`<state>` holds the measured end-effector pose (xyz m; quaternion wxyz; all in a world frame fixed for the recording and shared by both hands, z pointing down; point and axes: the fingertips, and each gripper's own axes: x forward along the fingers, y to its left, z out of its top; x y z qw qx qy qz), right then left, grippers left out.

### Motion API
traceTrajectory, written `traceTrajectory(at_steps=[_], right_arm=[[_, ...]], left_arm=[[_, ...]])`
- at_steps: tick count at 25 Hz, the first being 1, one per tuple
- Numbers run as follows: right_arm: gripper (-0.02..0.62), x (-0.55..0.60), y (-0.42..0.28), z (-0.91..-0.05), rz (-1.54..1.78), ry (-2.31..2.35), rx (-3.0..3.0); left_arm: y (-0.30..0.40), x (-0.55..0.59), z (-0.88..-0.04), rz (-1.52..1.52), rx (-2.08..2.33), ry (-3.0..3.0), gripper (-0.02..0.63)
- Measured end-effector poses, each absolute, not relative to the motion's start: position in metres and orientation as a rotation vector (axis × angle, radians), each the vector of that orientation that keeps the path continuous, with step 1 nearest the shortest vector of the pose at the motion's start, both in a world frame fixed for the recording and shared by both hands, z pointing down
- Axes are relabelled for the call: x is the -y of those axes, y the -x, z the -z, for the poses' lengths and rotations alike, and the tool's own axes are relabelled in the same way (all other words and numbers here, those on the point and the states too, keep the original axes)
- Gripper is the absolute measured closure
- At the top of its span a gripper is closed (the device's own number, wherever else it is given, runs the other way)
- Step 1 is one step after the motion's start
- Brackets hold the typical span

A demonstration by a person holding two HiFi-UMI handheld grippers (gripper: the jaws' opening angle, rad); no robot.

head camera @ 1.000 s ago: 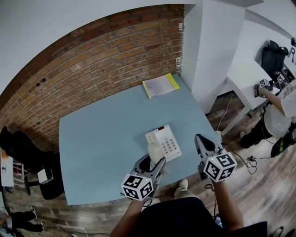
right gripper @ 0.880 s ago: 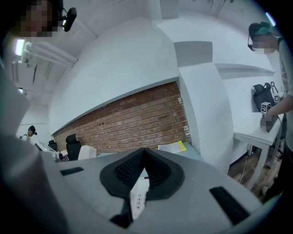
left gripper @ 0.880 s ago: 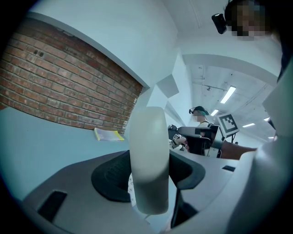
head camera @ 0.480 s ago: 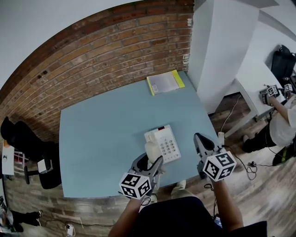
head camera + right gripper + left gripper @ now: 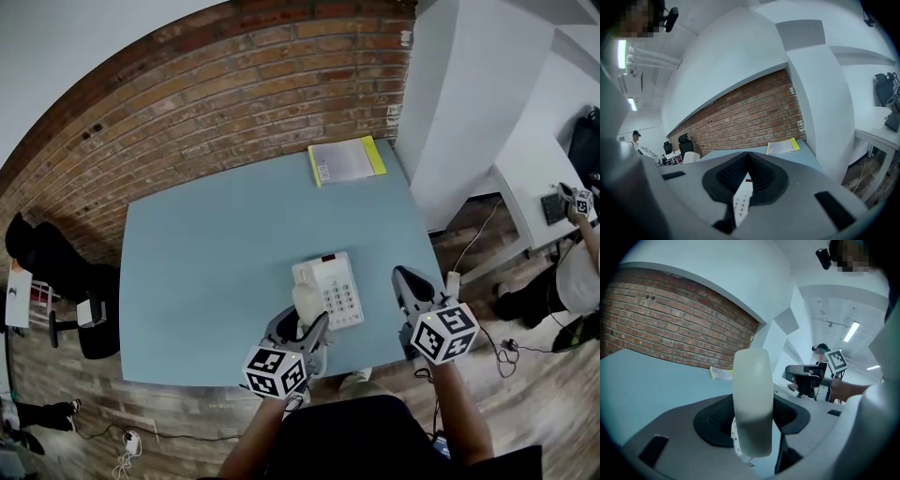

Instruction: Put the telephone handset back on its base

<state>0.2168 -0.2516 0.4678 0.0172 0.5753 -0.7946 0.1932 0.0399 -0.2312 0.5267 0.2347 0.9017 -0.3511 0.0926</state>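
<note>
The white telephone base [image 5: 334, 284] with its keypad lies near the front edge of the blue table [image 5: 206, 253]. The cream handset [image 5: 307, 302] stands on end between the jaws of my left gripper [image 5: 307, 322], which is shut on it, over the base's near left side. In the left gripper view the handset [image 5: 751, 399] fills the middle and hides most of the base. My right gripper [image 5: 401, 275] hovers to the right of the base, jaws shut with nothing in them. Through its jaws I glimpse the keypad [image 5: 740, 201].
A notebook with a yellow edge [image 5: 347, 159] lies at the table's far right corner, next to a white pillar [image 5: 459, 103]. A brick wall [image 5: 216, 94] runs behind the table. A black chair [image 5: 47, 272] stands at the left. Another person [image 5: 574, 272] works at a white desk on the right.
The head view has shifted a little, so the table sits further right and lower in frame. Both grippers and the handset keep about the same place relative to the base.
</note>
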Motion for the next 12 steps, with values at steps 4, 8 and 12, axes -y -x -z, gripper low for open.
traceTrajectory(at_steps=[4,8,12], right_arm=[[0.583,0.259,-0.218,-0.474,-0.616,-1.739,2.493],[0.583,0.268,-0.22,-0.477,-0.63,-1.699,2.513],[0.583,0.276,-0.22,-0.479,-0.636,-1.668,2.539]], left_arm=[[-0.04,0.236,-0.533,-0.263,1.015,-2.45,0.371],[-0.041,0.239,-0.539,-0.28,1.057,-2.429,0.371],[-0.039,0.241,-0.547,-0.306,1.092,-2.412,0.371]])
